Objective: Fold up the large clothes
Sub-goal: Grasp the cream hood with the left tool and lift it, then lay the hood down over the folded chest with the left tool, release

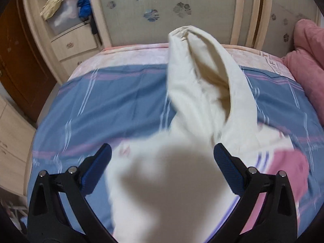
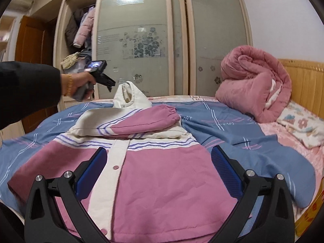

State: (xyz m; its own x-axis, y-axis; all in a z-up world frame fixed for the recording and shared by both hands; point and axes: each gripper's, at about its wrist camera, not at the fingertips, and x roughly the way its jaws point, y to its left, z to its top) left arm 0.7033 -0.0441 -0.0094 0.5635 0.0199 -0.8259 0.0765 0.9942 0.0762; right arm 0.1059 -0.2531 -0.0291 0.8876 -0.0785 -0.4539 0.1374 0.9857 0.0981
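A pink and cream jacket (image 2: 158, 178) is laid flat on the blue bedsheet (image 2: 243, 133), front side up, with one pink sleeve (image 2: 149, 119) folded across the chest. Its cream hood (image 2: 129, 97) stands up at the far end of the garment (in the left wrist view it is blurred). The left gripper (image 2: 110, 85) is seen just beside the top of the hood, held by a hand (image 2: 81, 85) in a dark sleeve; in its own view the jaws are spread wide, with nothing pinched between them. The right gripper (image 2: 159, 170) is also opened wide over the near part of the jacket. A rolled pink quilt (image 2: 253, 87) lies far right, near a flowered pillow (image 2: 299, 125). A wardrobe (image 2: 141, 40) is behind the bed.
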